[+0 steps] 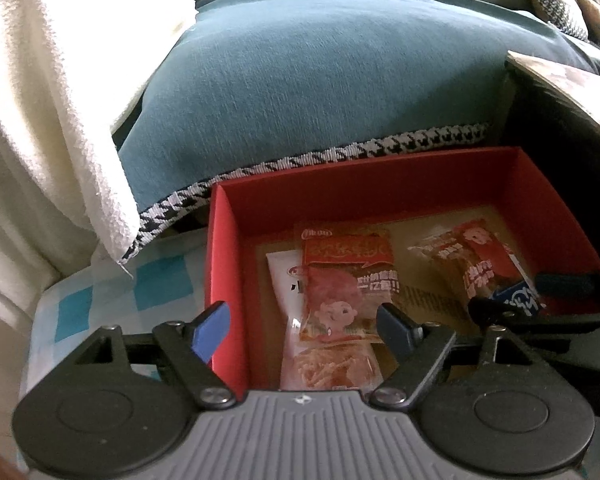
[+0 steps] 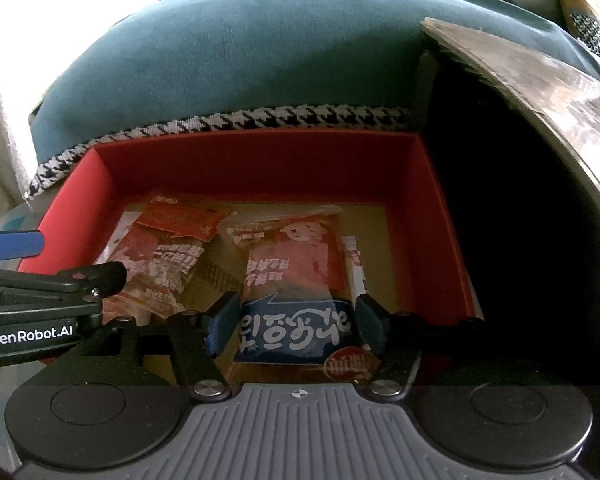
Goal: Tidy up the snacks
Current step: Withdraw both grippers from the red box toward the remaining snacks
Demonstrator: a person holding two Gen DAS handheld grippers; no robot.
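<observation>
A red box (image 1: 380, 184) (image 2: 260, 160) holds several snack packets. My left gripper (image 1: 304, 326) is open over the box's left wall, jaws wide, with a red-and-clear snack packet (image 1: 332, 320) lying between and below them and a white packet (image 1: 286, 284) under it. My right gripper (image 2: 296, 324) has its jaws against both sides of a red packet with a blue label (image 2: 296, 280), low inside the box; this packet shows in the left wrist view (image 1: 476, 264) too. Another red packet (image 2: 168, 252) lies at the left of the box.
A teal cushion with houndstooth trim (image 1: 320, 80) (image 2: 240, 60) lies behind the box. A white towel (image 1: 40, 100) hangs at the left. A cardboard lid (image 2: 540, 80) leans at the right. A blue-checked cloth (image 1: 112, 300) lies under the box.
</observation>
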